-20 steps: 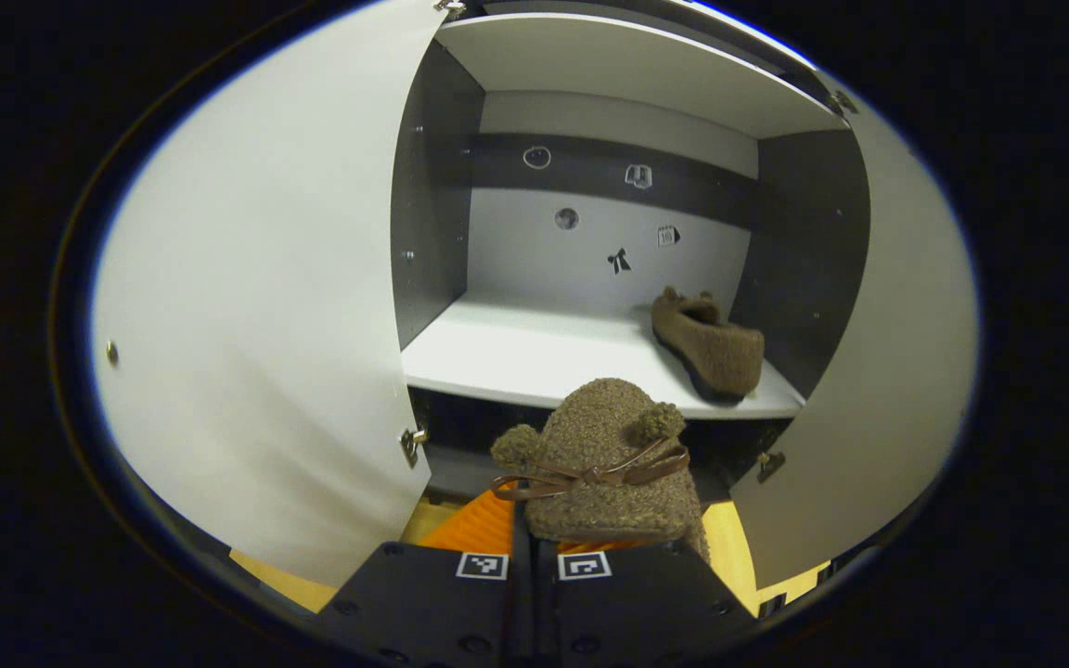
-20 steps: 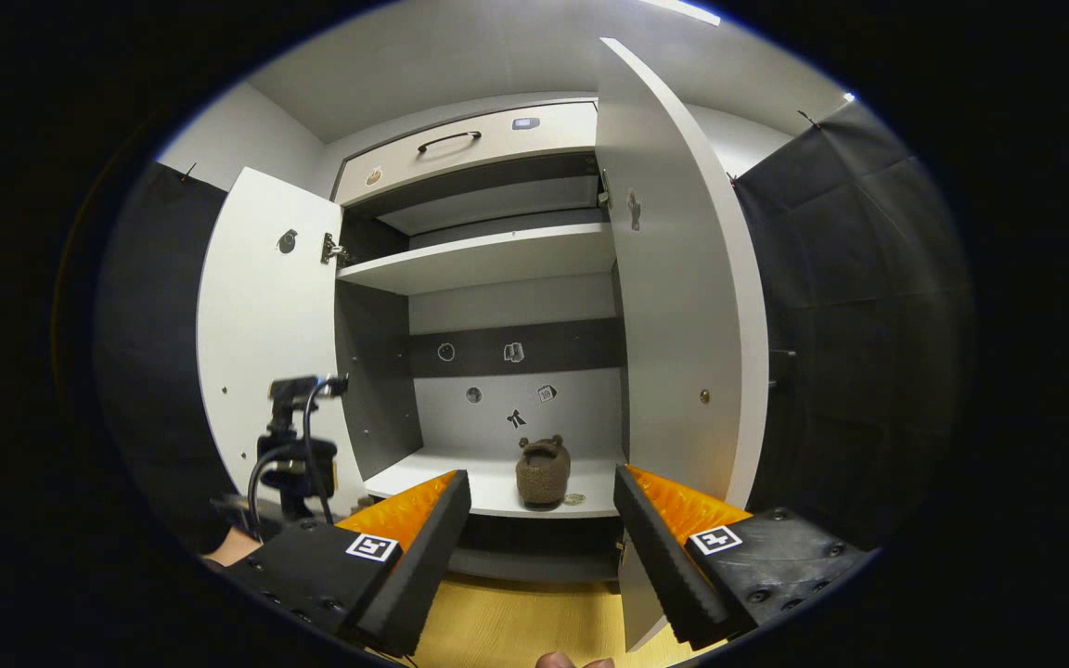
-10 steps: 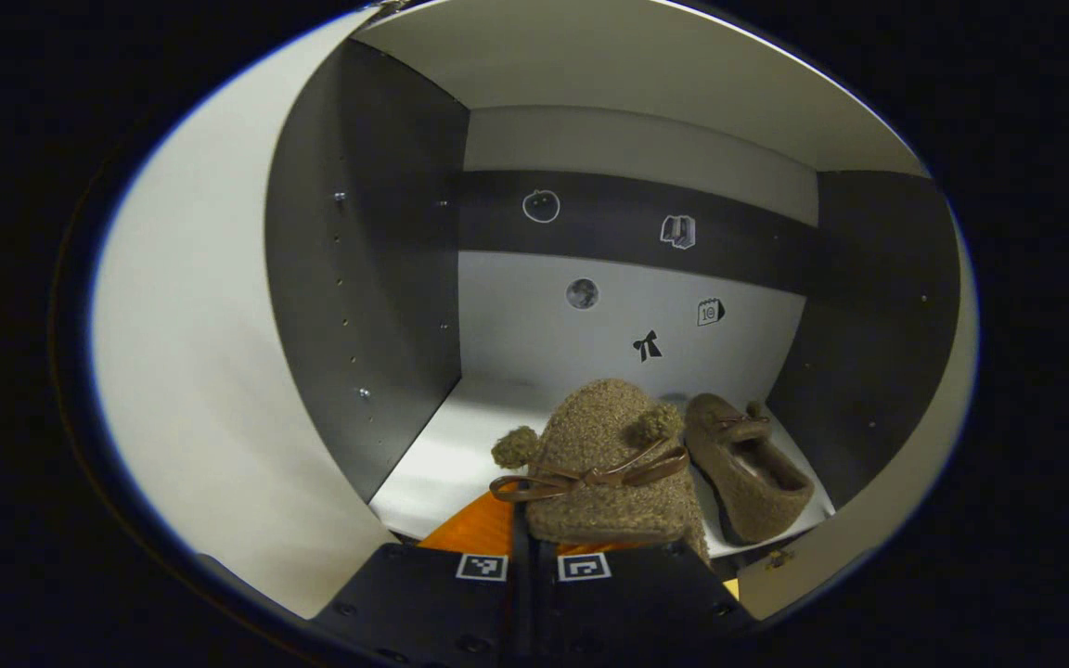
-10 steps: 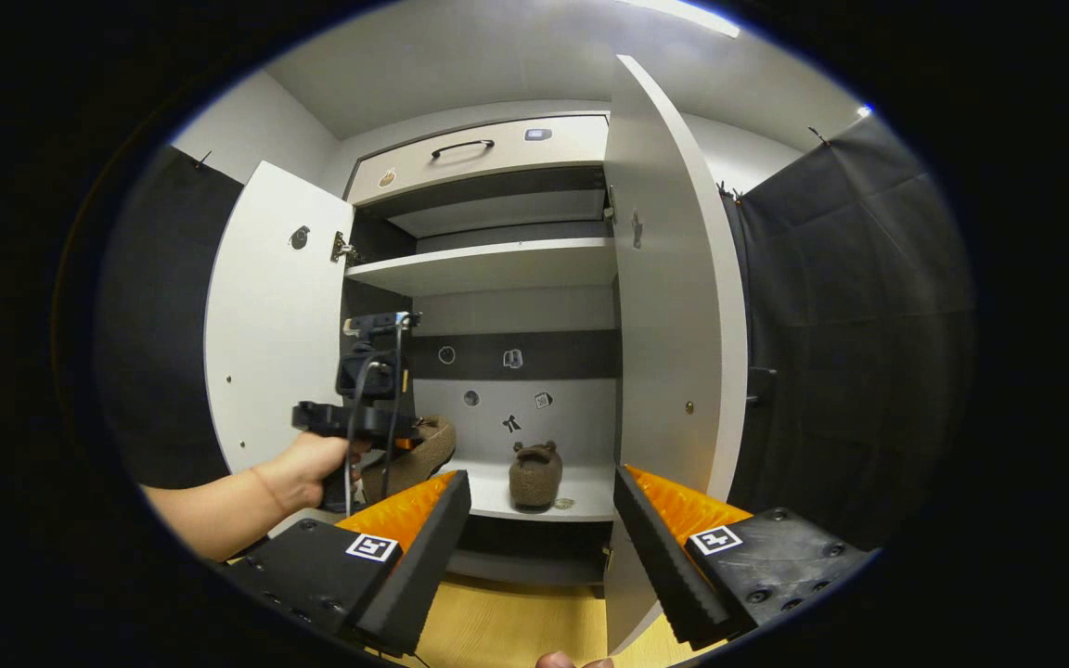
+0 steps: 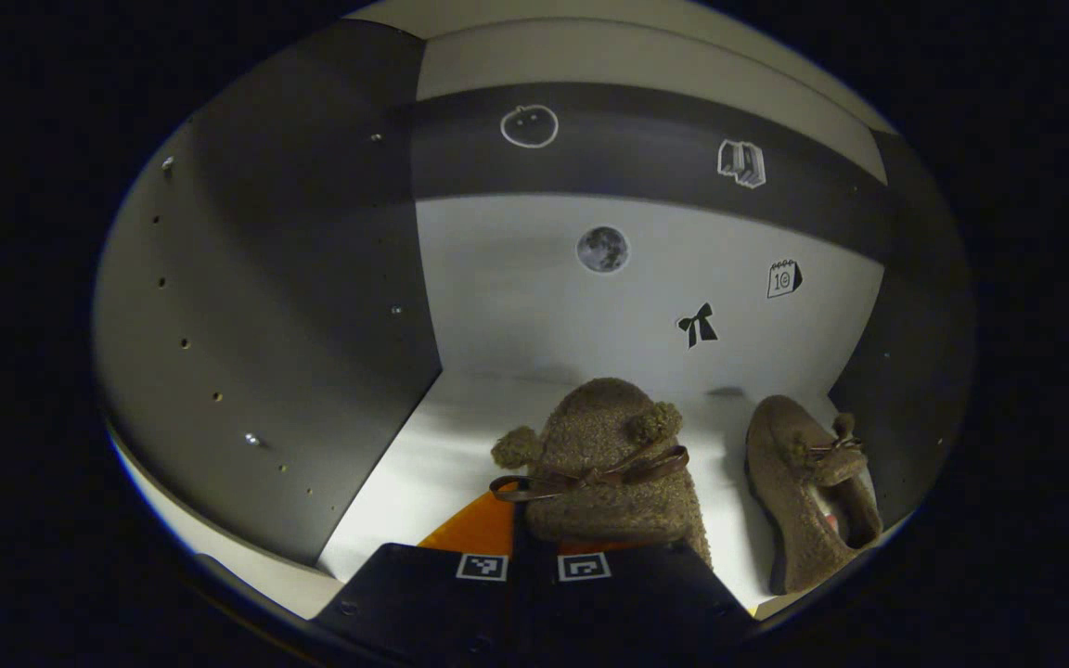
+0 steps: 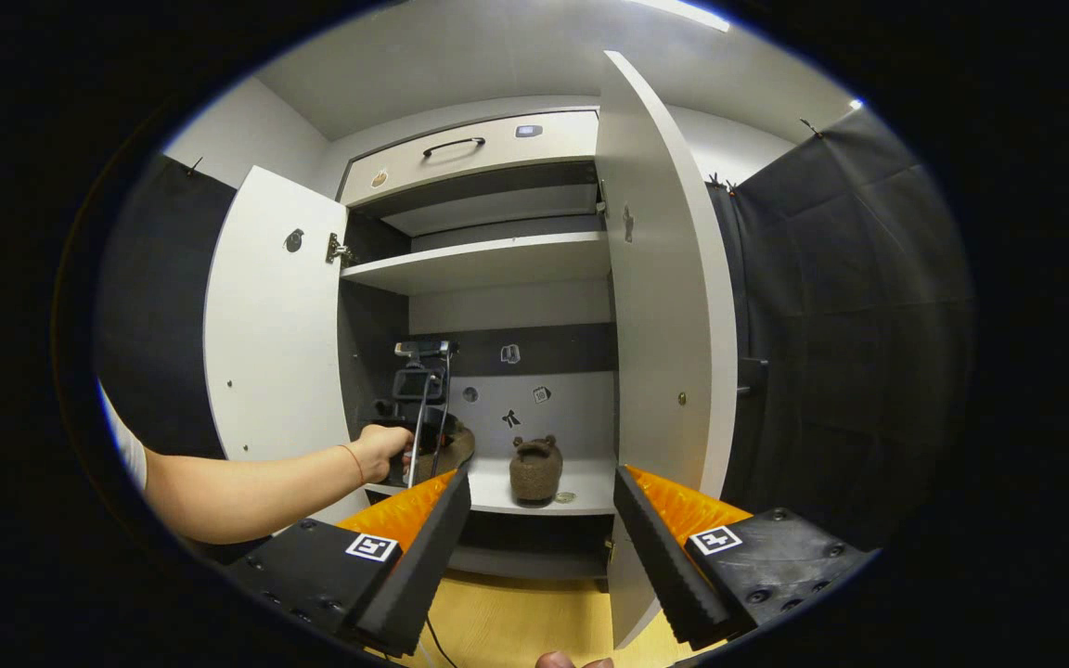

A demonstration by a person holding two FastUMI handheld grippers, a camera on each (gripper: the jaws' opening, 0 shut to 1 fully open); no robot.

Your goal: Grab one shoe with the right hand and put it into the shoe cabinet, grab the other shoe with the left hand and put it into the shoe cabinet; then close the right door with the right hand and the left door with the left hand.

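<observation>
Over cabinet shelf [image 5: 442, 455], left gripper [image 5: 534, 557] jaws clamp shoe [image 5: 604, 464].

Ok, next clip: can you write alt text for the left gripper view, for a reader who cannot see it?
The left hand-held gripper is shut on a fuzzy brown shoe with a ribbon bow, holding it over the white shelf inside the shoe cabinet. A matching second shoe lies on the shelf to its right, below small stickers on the back wall.
</observation>
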